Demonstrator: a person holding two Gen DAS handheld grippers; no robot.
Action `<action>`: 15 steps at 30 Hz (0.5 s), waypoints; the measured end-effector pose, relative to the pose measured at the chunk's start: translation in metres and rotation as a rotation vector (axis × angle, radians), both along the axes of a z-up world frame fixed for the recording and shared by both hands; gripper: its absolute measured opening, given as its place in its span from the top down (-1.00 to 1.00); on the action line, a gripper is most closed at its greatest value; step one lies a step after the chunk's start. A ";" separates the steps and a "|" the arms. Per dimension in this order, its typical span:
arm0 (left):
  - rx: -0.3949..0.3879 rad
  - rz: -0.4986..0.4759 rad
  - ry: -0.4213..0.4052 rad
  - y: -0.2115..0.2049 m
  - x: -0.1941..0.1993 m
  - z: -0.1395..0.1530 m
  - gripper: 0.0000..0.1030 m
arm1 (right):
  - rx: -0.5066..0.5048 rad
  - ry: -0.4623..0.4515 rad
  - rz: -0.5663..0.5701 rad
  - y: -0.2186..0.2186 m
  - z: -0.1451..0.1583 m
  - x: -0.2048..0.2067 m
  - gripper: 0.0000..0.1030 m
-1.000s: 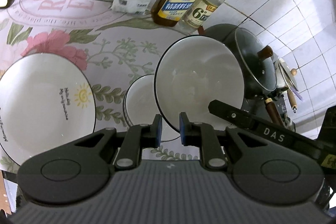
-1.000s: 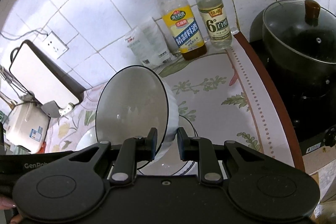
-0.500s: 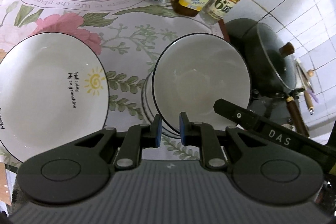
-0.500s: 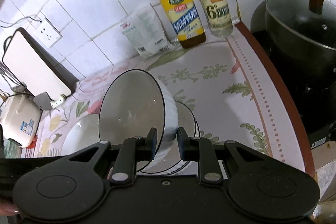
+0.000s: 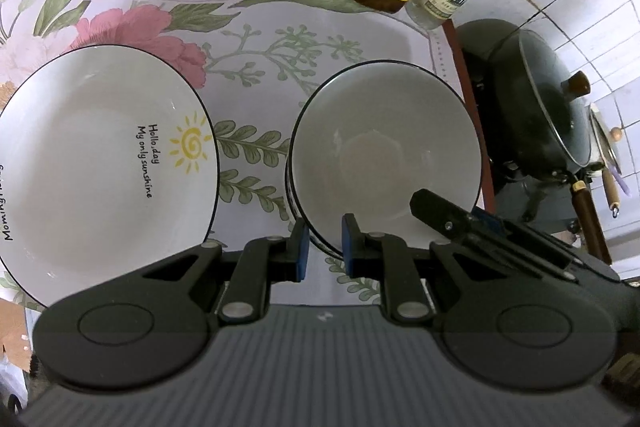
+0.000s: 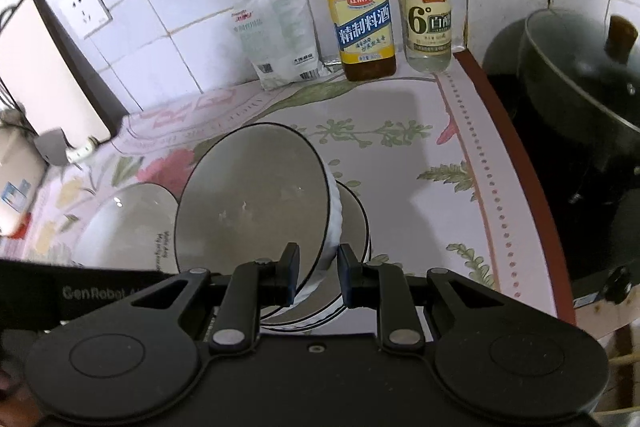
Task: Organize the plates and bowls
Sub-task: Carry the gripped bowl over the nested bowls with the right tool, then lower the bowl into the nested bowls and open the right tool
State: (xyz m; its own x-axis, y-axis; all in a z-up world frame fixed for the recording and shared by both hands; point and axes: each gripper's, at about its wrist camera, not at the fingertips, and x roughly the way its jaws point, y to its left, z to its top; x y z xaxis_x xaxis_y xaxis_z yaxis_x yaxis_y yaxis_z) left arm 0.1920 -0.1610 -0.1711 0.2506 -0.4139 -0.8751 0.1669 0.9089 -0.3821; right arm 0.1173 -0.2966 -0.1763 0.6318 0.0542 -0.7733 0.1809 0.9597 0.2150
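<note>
Over the lower bowl (image 6: 354,223), both grippers' jaws are clamped on the tilted white bowl's (image 5: 384,151) rim.

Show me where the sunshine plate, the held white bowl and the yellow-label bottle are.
sunshine plate (image 5: 100,155): left wrist view, bare centre of the plate.
held white bowl (image 6: 252,195): right wrist view, inner wall.
yellow-label bottle (image 6: 362,15): right wrist view, on its label.
</note>
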 end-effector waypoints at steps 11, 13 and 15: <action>0.002 -0.002 0.025 -0.002 0.004 -0.003 0.71 | -0.181 0.003 0.009 0.011 -0.001 0.005 0.50; 0.002 0.006 0.023 -0.001 0.004 -0.003 0.71 | -0.163 -0.015 0.014 0.008 -0.001 0.004 0.49; -0.007 0.009 0.024 0.000 0.003 -0.003 0.71 | -0.155 -0.015 0.017 0.006 -0.001 0.004 0.49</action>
State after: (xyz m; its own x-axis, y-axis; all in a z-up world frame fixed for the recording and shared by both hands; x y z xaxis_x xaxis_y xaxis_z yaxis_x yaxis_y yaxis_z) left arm 0.1948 -0.1612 -0.1743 0.2336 -0.4175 -0.8781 0.1496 0.9078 -0.3918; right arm 0.1217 -0.2906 -0.1777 0.6431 -0.0540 -0.7639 0.1620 0.9845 0.0668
